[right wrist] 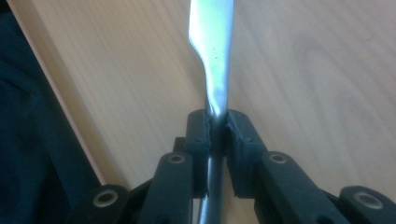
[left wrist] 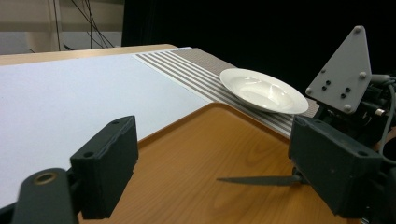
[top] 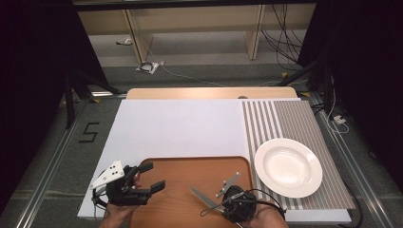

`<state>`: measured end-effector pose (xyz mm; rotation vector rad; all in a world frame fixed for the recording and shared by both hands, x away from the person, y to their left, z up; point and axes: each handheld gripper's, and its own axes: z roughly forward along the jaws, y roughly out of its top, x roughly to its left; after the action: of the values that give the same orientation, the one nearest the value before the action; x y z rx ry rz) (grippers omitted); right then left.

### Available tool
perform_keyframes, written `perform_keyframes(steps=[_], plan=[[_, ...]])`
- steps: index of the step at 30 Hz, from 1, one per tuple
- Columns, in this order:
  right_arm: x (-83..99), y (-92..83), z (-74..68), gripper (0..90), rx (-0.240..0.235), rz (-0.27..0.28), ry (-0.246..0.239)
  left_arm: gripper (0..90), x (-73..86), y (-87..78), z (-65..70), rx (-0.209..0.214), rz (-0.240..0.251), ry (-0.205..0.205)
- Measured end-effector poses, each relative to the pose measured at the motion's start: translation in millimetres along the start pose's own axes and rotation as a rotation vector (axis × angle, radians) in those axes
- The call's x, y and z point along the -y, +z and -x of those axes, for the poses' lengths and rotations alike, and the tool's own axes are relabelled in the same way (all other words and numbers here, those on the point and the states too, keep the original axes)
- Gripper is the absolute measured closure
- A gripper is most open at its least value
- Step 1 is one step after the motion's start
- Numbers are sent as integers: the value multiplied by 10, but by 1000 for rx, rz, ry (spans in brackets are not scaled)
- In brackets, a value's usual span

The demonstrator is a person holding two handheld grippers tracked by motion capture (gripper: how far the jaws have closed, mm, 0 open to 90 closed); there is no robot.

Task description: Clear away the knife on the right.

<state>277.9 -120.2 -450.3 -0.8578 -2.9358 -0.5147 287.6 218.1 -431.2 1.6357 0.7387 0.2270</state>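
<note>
The right gripper (right wrist: 217, 126) clamps its two black jaws on the handle of a table knife (right wrist: 212, 51), the pads pressed against the metal just below the point where the handle widens into the blade. In the right gripper view the blade runs straight up and away from the jaws, bright and smooth, above the grain of a wooden tray (right wrist: 303, 70). From the high view the right gripper (top: 219, 203) sits at the near edge of the table with a hand behind it, and the knife (top: 202, 197) juts out to the upper left over the tray (top: 180, 166), its tip pointing toward the other hand. The left gripper view catches the same blade (left wrist: 259, 180) side-on, dark and thin, held level just above the tray surface (left wrist: 201, 158); whether it touches the wood cannot be told.

The left gripper (top: 148, 176) hovers over the tray's left near corner with its jaws spread wide and nothing between them, the grey three-cornered plate on its top facing the camera.

Beyond the tray, a white deep plate (top: 288, 167) rests on a grey-and-white striped mat (top: 285, 121) at the right side of the table, just beside the tray's right rim. A plain white sheet (top: 176, 126) covers the rest of the tabletop to the left of the mat.
</note>
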Motion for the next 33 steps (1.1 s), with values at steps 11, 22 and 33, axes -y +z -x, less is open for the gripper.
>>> perform_keyframes(steps=[11, 22, 33], plan=[[-6, 50, -45, 754, 37, -9, 3, 159, -1, -4, -5, 1, -2, 2], [64, -25, -251, 867, 119, 112, -102, 159, 0, -8, -9, 0, -1, -1], [191, 113, -274, 900, 119, 105, -131, 159, 1, -3, -3, 0, -2, 0]])
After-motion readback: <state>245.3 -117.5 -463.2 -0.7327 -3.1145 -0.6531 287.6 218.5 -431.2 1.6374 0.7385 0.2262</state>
